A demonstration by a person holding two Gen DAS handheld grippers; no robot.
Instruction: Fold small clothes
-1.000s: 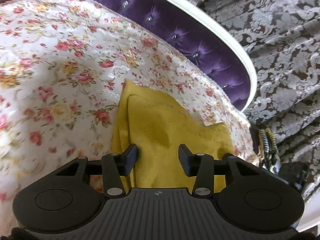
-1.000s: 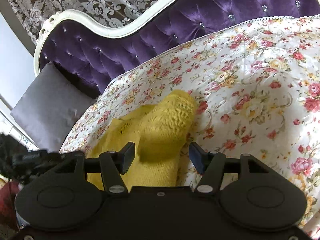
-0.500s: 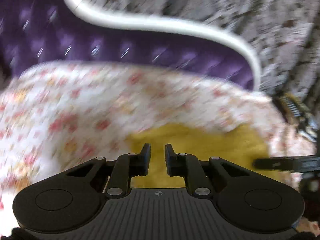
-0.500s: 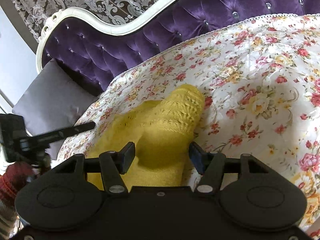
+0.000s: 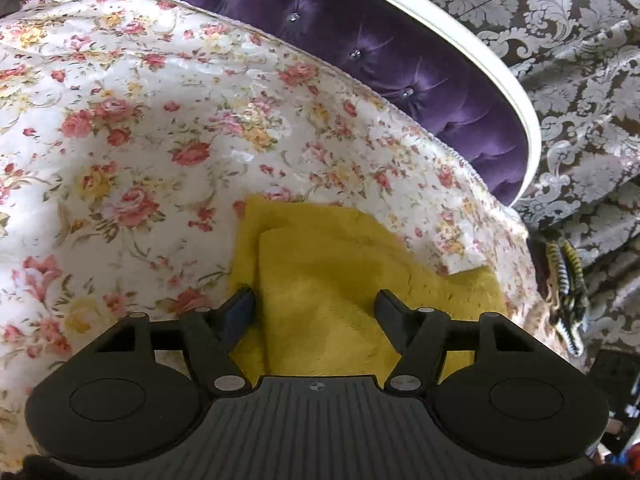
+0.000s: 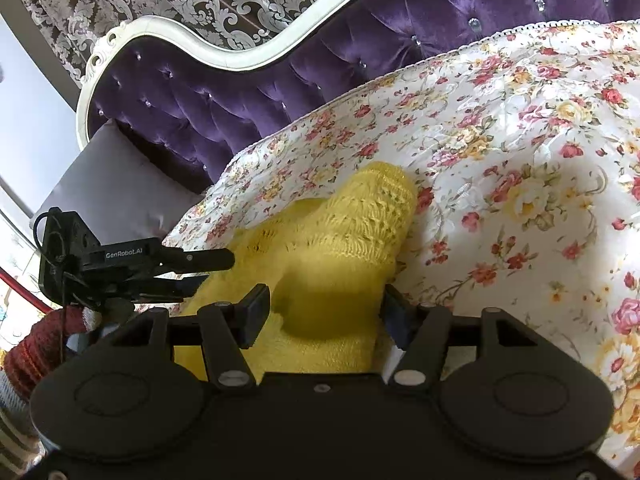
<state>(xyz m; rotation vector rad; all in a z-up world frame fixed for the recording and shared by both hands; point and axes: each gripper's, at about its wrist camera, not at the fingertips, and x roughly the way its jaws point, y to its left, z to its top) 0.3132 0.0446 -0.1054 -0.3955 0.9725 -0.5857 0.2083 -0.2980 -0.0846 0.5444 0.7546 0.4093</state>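
Observation:
A yellow knitted garment (image 5: 340, 280) lies on the floral bedspread (image 5: 140, 140) with one layer folded over another. My left gripper (image 5: 316, 308) hovers over its near part; the jaws are opening and stand apart above the fabric without pinching it. The right wrist view shows the same garment (image 6: 340, 240) with its ribbed lacy end pointing at the headboard. My right gripper (image 6: 326, 312) is open, the bunched knit lying between its fingers. The left gripper (image 6: 212, 270) reaches in from the left at the garment's edge.
A purple tufted headboard (image 6: 280, 80) with a white frame curves behind the bedspread (image 6: 520, 140). A grey cushion (image 6: 108, 184) leans at its left end. Damask curtains (image 5: 580, 80) hang beyond. A red knitted sleeve (image 6: 36, 344) holds the left gripper. A striped yellow-and-black object (image 5: 564, 280) sits past the bed's edge.
The left gripper's jaws closed during a fast blurred swing and have opened wider again over the garment. In the right wrist view it moved in toward the garment. The right gripper stayed put.

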